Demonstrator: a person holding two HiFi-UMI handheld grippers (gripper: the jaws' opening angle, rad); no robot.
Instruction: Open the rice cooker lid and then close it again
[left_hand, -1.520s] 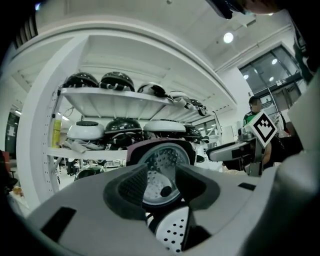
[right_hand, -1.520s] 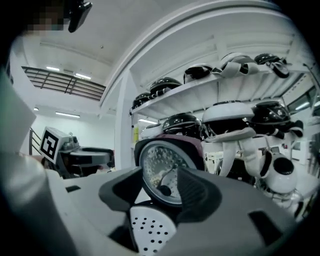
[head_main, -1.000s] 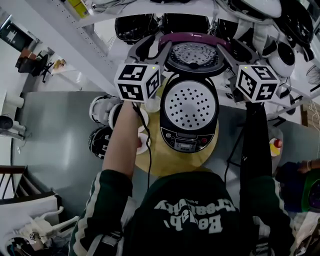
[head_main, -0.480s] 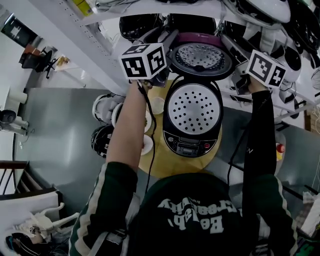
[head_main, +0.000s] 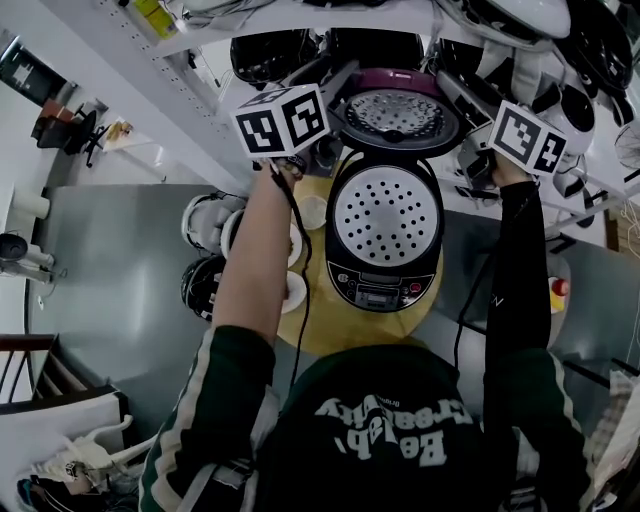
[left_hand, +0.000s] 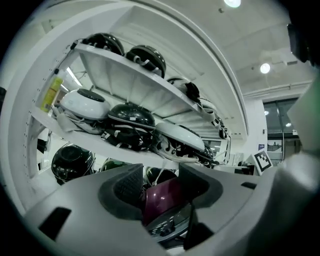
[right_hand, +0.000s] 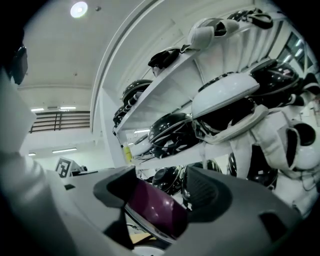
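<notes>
The left tool (left_hand: 162, 187) and right tool (right_hand: 160, 192) had their jaws apart, just opened wider. Between each pair stood an edge of the raised purple lid (head_main: 395, 115), unclamped. The tool bodies hid most of the rice cooker (head_main: 385, 225) below them.

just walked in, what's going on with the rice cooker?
The rice cooker sits on a round table with its lid stood open. A person holds the left gripper and right gripper at either side of the lid. Both sets of jaws have just been opening; the lid's purple rim sits between them, unclamped. Closing has not started.
</notes>
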